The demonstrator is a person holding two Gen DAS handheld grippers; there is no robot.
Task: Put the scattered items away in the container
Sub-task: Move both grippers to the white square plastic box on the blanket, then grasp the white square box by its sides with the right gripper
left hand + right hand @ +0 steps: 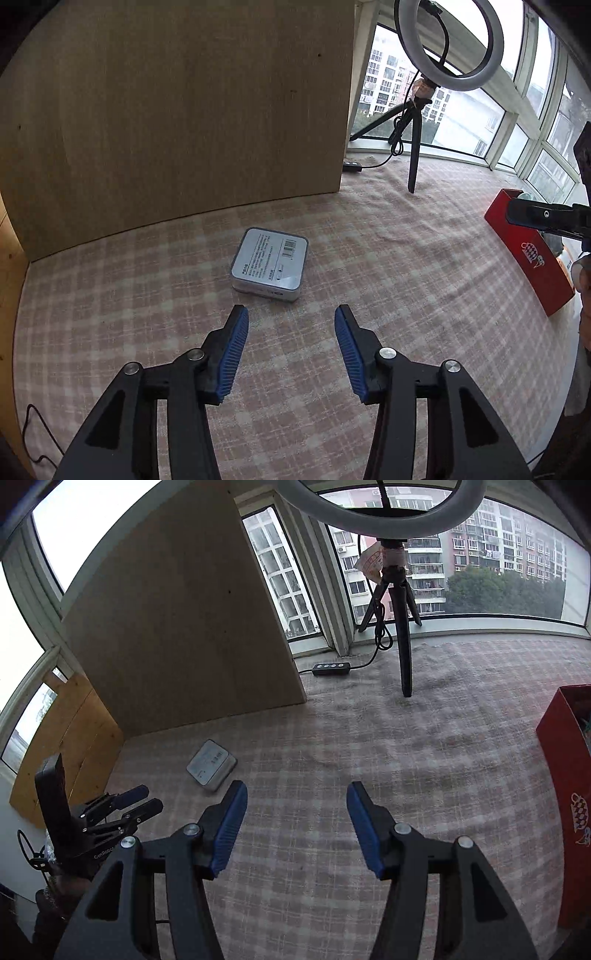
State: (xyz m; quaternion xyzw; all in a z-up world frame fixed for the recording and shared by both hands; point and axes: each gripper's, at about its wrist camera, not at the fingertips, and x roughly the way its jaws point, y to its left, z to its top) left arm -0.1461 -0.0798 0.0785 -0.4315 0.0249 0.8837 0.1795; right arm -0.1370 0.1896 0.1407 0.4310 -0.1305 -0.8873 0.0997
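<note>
A flat grey-white box with a barcode label (269, 264) lies on the checked tablecloth, just beyond my open, empty left gripper (291, 314). It also shows in the right wrist view (211, 765), far to the left. My right gripper (297, 788) is open and empty above bare cloth. The red container (567, 775) stands at the right edge; in the left wrist view the red container (524, 254) holds some items, partly hidden. The left gripper (146, 801) shows at lower left of the right wrist view.
A large wooden board (177, 118) stands upright behind the box. A ring light on a black tripod (402, 635) stands at the back by the window, with its cable and inline remote (331, 668) on the cloth. A wooden panel (62, 746) is at left.
</note>
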